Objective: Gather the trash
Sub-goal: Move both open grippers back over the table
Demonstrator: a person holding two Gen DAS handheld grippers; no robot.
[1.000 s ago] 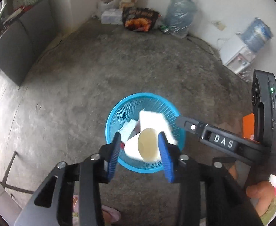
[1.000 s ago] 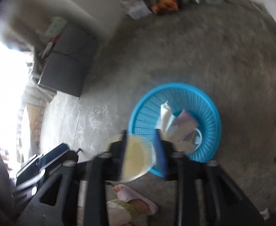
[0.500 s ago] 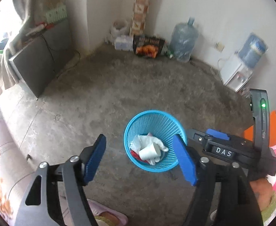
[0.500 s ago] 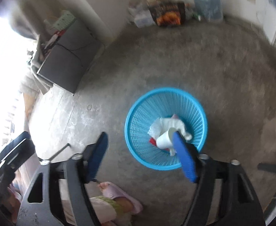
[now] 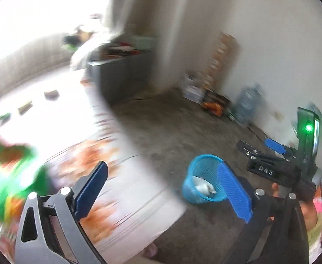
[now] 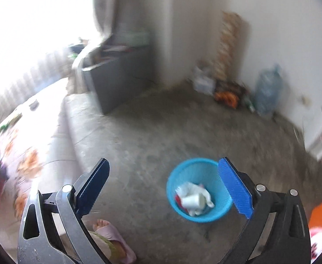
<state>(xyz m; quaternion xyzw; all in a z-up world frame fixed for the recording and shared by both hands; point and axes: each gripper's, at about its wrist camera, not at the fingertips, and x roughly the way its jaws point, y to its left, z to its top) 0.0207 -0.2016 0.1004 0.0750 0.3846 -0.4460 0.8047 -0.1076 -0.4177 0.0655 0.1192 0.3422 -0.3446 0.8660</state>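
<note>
Left tongs point(image 5: 163, 190): jaws spread wide, nothing between the blue pads; the view is heavily blurred.
Right tongs point(image 6: 168, 189): jaws spread wide, nothing between them; in the left wrist view they show off to the right point(image 5: 257, 147), lettered DAS, with a green light above.
Blue basket point(image 6: 205, 216): on the floor just beyond the right tongs, its rim partly behind the right-hand pad; in the left wrist view it sits just inside the left tongs' right-hand pad point(image 5: 196, 195).
Trash point(image 6: 194, 199): inside the basket, a white paper cup point(image 6: 192, 201) lying on its side on crumpled white paper, with a bit of red under it.
Floor point(image 6: 161, 132): bare grey concrete, spreading out ahead of both tongs.
Foot point(image 6: 109, 239): in a pink slipper, below the right tongs' left-hand finger.
Floral cloth point(image 5: 99, 154): white with orange flowers, to the left of and under the left tongs; too blurred to tell what it covers.
Grey cabinet point(image 6: 119, 77): far ahead and left, against the wall corner.
Water jug point(image 6: 267, 90): far ahead and right, by the wall, with an orange-and-black bag point(image 6: 227, 95) beside it.
</note>
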